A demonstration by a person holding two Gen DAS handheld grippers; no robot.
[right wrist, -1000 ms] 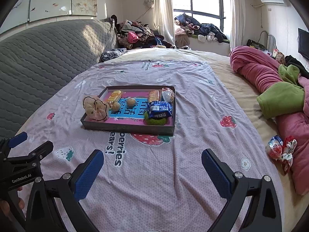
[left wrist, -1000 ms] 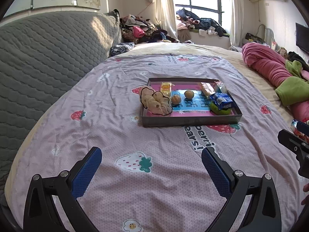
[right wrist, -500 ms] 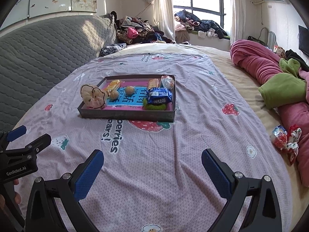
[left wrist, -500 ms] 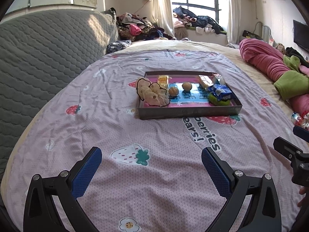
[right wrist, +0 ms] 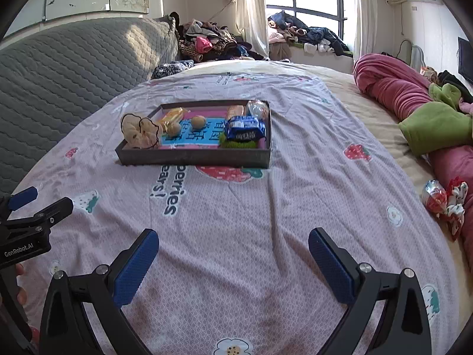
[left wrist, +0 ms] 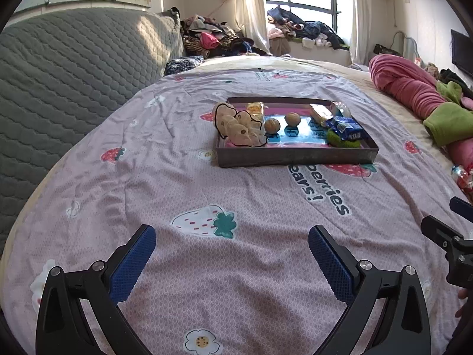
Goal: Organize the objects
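A dark tray lies on the bed's pink strawberry sheet. It holds a beige scrunchie, two round brown balls, a yellow packet, a blue snack pack on a green thing, and wrapped bread. My left gripper and right gripper are both open and empty, well short of the tray. A shiny wrapped snack and a patterned scrunchie lie at the right bed edge.
A grey quilted headboard stands at the left. Rolled pink and green blankets lie on the right. Piled clothes sit at the far end under the window. Each gripper shows at the edge of the other's view.
Both grippers have drawn back from the tray and stayed open. The tray looks smaller and farther in both views.
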